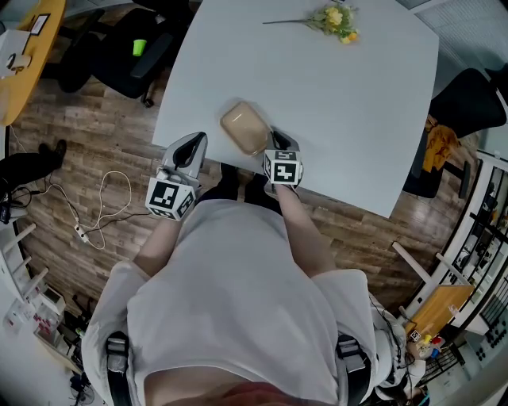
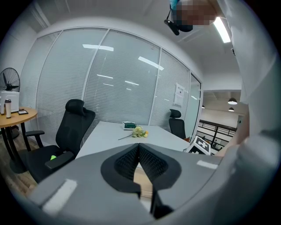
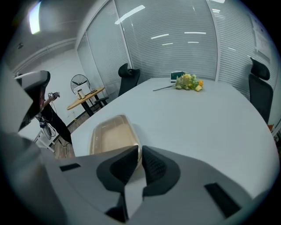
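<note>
Two grippers are held at the near edge of a white table (image 1: pixel 341 103). The right gripper (image 1: pixel 275 141) is set against the near right corner of a tan tray (image 1: pixel 244 127), and in the right gripper view its jaws (image 3: pixel 139 152) are seen drawn almost together, with only the thin rim of the tray (image 3: pixel 112 136) pinched between them. The tray is laid flat on the table, close to the near edge and toward the near left corner, with its long side angled away from the right gripper. Nothing is seen inside it.

The left gripper (image 1: pixel 194 141) is held at the near left corner of the table, just beside the tray but apart from it. In the left gripper view its jaws (image 2: pixel 139 146) are seen closed tip to tip, and nothing is gripped by them.

A small bunch of yellow flowers (image 1: pixel 335 19) is laid by the far edge of the table, well apart from the tray, with its stem pointed to the left. A green box (image 3: pixel 178 75) is seen just behind the flowers in the right gripper view. A black office chair (image 1: pixel 127 47) is placed off the far left corner of the table, a round wooden table (image 1: pixel 36 47) is seen beyond it, and a white cable (image 1: pixel 99 208) is spread over the wooden floor to the left.
</note>
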A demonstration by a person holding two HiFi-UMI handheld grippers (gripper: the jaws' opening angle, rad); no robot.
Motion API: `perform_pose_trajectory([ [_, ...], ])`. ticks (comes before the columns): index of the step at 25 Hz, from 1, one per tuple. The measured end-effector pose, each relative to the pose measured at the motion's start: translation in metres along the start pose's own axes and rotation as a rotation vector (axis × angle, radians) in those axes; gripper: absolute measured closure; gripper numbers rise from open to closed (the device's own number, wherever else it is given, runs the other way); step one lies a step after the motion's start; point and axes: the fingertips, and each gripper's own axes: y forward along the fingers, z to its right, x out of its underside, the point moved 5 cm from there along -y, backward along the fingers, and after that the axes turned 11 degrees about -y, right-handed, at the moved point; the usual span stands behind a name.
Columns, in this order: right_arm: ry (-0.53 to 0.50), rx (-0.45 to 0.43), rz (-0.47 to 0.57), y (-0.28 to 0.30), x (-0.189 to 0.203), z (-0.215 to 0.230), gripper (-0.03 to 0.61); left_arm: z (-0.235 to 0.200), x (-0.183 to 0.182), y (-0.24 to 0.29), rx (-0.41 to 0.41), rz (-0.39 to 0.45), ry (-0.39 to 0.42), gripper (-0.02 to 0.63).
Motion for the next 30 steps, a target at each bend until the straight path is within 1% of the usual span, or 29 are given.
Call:
perform_pose_trajectory([
  [6, 0.011, 0.006, 0.001, 0.001, -0.002, 0.001, 0.554, 0.001, -0.002, 0.001, 0.000, 0.008, 0.001, 0.603],
  [14, 0.011, 0.024, 0.028, -0.006, -0.011, -0.001, 0.555, 0.002, -0.005, 0.000, 0.007, 0.016, 0.008, 0.603],
  [18, 0.021, 0.031, 0.051, -0.012, -0.016, 0.000, 0.555, 0.003, -0.008, -0.001, 0.008, 0.035, 0.019, 0.603],
  [24, 0.046, 0.046, 0.110, -0.030, -0.029, 0.000, 0.555, 0.005, -0.015, -0.004, 0.013, 0.058, 0.033, 0.603],
  [30, 0.070, 0.060, 0.224, -0.059, -0.051, 0.001, 0.555, 0.010, -0.025, -0.008, 0.023, 0.091, 0.047, 0.603],
])
